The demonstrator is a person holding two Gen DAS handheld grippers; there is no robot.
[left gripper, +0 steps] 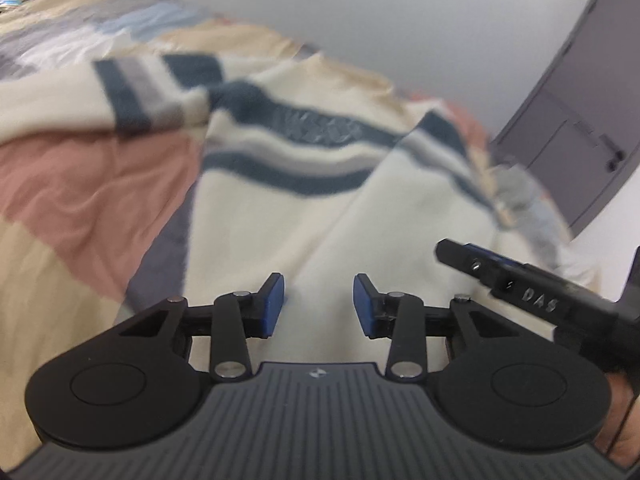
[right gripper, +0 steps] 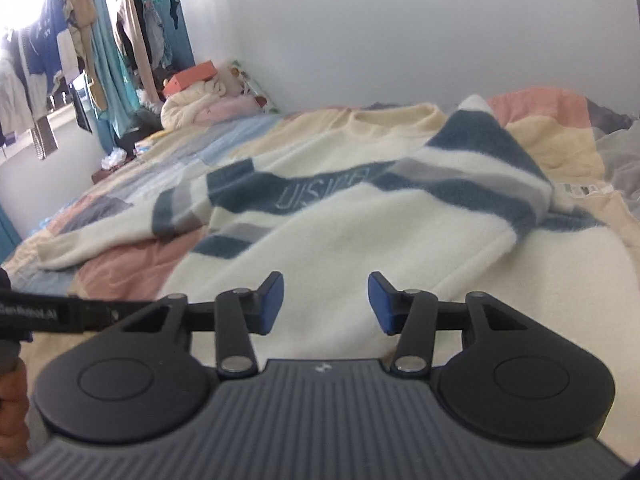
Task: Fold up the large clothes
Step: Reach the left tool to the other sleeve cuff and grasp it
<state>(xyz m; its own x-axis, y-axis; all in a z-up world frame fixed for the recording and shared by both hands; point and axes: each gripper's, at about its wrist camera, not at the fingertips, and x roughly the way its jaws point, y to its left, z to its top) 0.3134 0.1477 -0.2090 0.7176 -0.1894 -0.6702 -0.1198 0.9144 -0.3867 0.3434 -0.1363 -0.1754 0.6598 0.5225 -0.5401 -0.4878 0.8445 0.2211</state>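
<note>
Your left claw (left gripper: 319,304) and right claw (right gripper: 326,302) hang spread and empty over the fluffy cream sweater with blue-grey stripes (right gripper: 360,240), lower centre; a shallow pinch could drag its folded sleeve (right gripper: 492,184) loose across the patchwork bed (right gripper: 120,264).

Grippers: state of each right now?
Left claw: open, nothing held, over the sweater.
Right claw: open, nothing held, over the same sweater.

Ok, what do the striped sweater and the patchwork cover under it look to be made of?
Striped sweater: seemingly a thick, brushed knit or fleece, matte; fuzzy halo along the folded sleeve's edge and soft-blurred stripe borders. Fibre cannot be told.
Patchwork cover: likely a thinner woven or quilted fabric, matte; flat colour blocks with fine wrinkles and no visible pile.
</note>
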